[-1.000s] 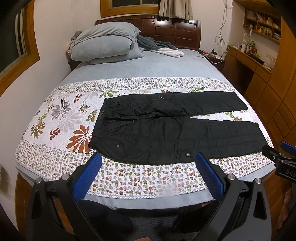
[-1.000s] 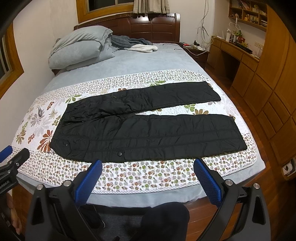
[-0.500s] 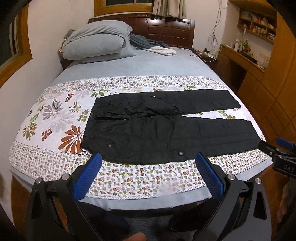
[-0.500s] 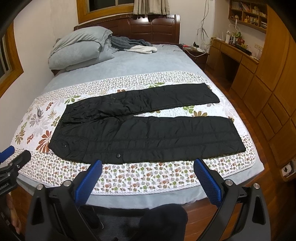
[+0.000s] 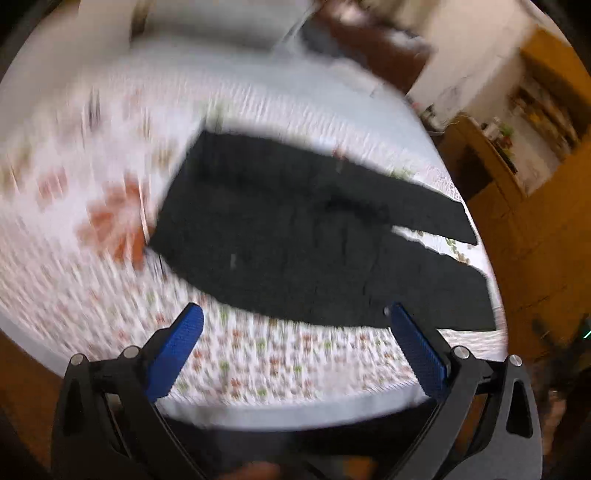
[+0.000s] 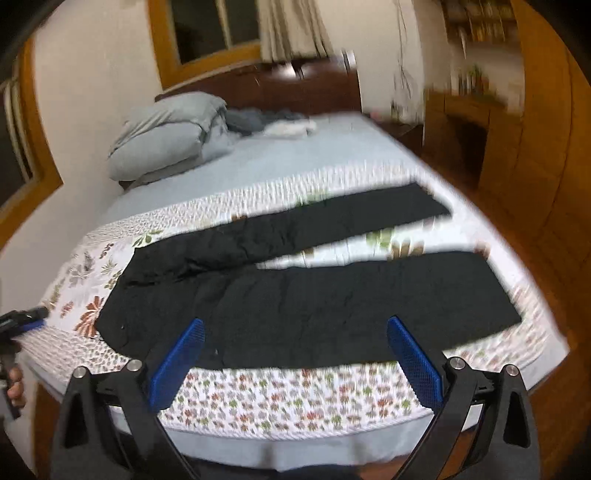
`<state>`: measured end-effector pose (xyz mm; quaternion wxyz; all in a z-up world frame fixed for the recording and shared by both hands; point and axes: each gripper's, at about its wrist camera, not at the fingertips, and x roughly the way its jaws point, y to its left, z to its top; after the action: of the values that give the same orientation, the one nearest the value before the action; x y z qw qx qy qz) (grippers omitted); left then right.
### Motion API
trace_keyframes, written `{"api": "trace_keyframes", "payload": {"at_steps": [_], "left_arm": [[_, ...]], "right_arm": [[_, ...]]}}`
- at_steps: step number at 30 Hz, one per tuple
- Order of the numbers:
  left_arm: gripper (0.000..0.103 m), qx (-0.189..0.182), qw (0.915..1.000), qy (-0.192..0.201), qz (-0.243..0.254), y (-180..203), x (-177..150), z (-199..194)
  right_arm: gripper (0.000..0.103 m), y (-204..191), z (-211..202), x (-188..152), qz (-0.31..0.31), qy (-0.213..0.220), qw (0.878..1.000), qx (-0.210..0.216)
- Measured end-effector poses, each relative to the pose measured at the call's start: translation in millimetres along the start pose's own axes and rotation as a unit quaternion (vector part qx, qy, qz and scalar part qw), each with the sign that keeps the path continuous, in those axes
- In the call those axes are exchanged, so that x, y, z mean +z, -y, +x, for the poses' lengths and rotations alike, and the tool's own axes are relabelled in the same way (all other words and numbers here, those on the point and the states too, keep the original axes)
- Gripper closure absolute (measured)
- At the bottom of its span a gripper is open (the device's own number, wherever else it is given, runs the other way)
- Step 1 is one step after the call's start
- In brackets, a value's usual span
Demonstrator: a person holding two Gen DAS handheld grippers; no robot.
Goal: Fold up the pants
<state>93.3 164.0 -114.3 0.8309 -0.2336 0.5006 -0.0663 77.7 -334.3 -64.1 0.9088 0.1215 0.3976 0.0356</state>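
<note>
- Motion blur smears the floral bedspread (image 5: 92, 229) in our left wrist view.
- Our left gripper (image 6: 22, 321) is cut off at the right view's left edge.
- Far shelves (image 6: 476, 33) are too blurred to read.

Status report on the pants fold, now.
Left tongs open, empty. Right tongs open, empty, over near edge. Black pants flat on the floral bedspread, legs apart, unfolded. Nothing lying on them.
</note>
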Motion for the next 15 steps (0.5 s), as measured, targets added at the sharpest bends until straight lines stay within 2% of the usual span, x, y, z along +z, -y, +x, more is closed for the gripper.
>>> {"api": "trace_keyframes", "payload": {"at_steps": [1, 2, 3, 4, 6, 8, 9, 10, 11, 13, 14, 15], "left_arm": [[0.003, -0.012, 0.9997, 0.002, -0.02, -17, 7, 6], [0.003, -0.004, 0.9993, 0.01, -0.036, -33, 15, 13], [0.003, 0.019, 0.9983, 0.021, -0.051, -51, 22, 20], [0.003, 0.017, 0.9975, 0.028, -0.063, -65, 28, 27], [0.003, -0.012, 0.9946, 0.009, -0.102, -94, 38, 51], [0.003, -0.045, 0.9847, -0.011, -0.168, -120, 40, 72], [0.003, -0.058, 0.9765, -0.013, -0.207, -133, 40, 82], [0.003, -0.07, 0.9723, -0.017, -0.222, -139, 39, 91], [0.004, -0.07, 0.9712, -0.021, -0.227, -143, 40, 99], [0.004, -0.045, 0.9713, -0.028, -0.232, -147, 45, 114], [0.004, -0.047, 0.9714, -0.03, -0.231, -147, 48, 118], [0.006, -0.032, 0.974, -0.035, -0.222, -146, 52, 125]], "right_arm": [[0.003, 24, 13, 1, 0.035, -0.021, 0.999, 0.004], [0.003, 50, 28, 0, 0.078, -0.047, 0.996, 0.023], [0.003, 71, 41, -2, 0.112, -0.071, 0.99, 0.042], [0.003, 95, 56, -5, 0.15, -0.096, 0.982, 0.061], [0.003, 130, 78, -14, 0.193, -0.124, 0.97, 0.076], [0.003, 162, 95, -23, 0.237, -0.141, 0.958, 0.078], [0.003, 176, 102, -27, 0.259, -0.146, 0.951, 0.09], [0.003, 187, 107, -31, 0.274, -0.146, 0.946, 0.093], [0.003, 195, 111, -34, 0.281, -0.145, 0.944, 0.091], [0.005, 214, 119, -41, 0.293, -0.141, 0.941, 0.091], [0.007, 221, 122, -43, 0.299, -0.141, 0.939, 0.095], [0.008, 231, 127, -48, 0.31, -0.14, 0.935, 0.101]]}}
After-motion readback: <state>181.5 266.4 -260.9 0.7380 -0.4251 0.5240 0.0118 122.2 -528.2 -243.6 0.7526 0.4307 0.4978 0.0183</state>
